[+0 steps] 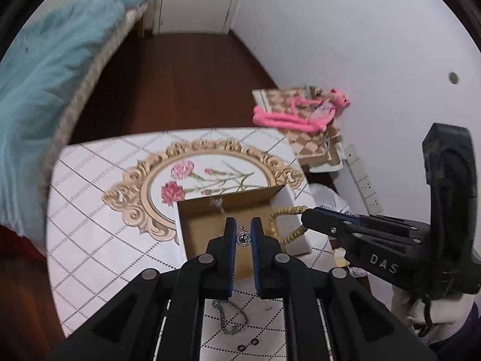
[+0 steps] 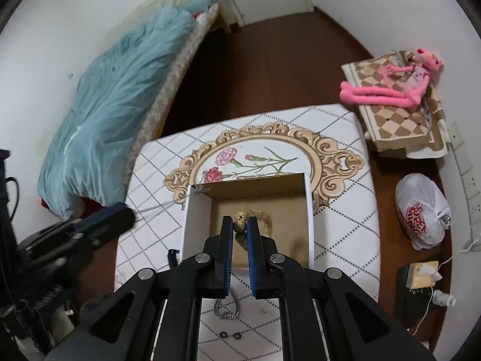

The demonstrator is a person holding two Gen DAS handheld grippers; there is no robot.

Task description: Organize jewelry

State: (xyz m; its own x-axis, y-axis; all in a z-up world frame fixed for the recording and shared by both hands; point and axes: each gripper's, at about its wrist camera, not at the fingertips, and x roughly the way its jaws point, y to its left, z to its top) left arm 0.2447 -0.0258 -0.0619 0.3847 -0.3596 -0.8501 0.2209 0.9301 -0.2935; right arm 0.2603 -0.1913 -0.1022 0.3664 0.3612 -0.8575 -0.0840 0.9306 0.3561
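Patterned table (image 2: pixel 345 210), open cardboard box (image 2: pixel 192 228) — tan beaded bracelet (image 2: pixel 240 221), silver pendant necklace (image 1: pixel 243 238)

A white tablecloth (image 2: pixel 345 210) carries a grey diamond grid, a tan scrollwork frame and pink carnations. The open box (image 2: pixel 309 210) is white outside, brown inside. A pink plush toy (image 2: pixel 387 90) lies on tan-and-cream checks.

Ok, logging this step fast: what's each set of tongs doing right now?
Left tongs: closed on the silver pendant necklace.
Right tongs: closed on the beaded bracelet, above the cardboard box.
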